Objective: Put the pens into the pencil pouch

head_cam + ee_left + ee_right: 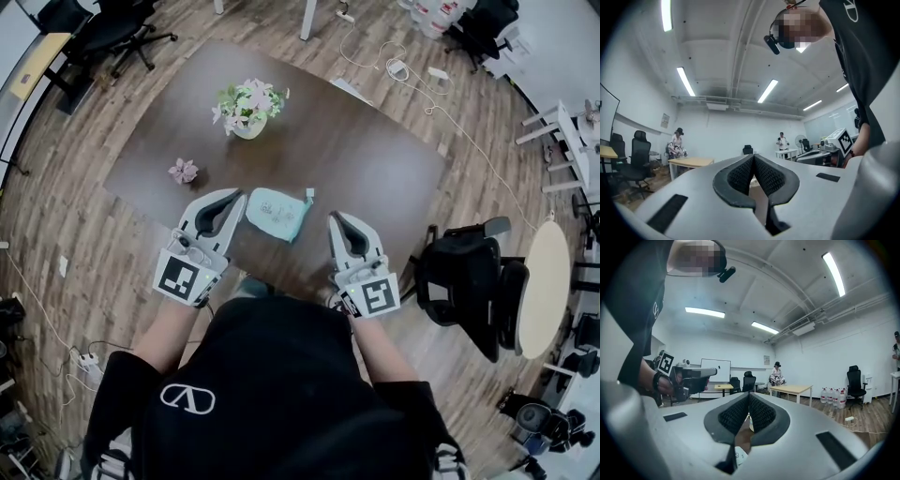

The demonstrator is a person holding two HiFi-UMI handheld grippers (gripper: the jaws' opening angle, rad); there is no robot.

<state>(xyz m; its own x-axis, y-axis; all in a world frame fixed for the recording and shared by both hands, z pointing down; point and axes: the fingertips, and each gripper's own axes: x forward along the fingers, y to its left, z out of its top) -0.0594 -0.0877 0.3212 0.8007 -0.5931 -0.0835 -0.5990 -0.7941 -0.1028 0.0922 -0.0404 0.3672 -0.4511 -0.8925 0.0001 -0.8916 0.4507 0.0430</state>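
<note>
Over a dark brown table (375, 169), the left gripper (234, 195) hangs with its jaws closed together, holding nothing. Just to its right lies the pale teal pencil pouch (277, 213). Right of the pouch, the right gripper (335, 218) is also closed and empty.

Pencil pouch (277, 214): pale mint green, soft, rounded corners, faint print on top. Lies flat on dark brown table (375, 169), near its front edge, slightly askew. Small white tab sticks from its far right corner.
</note>
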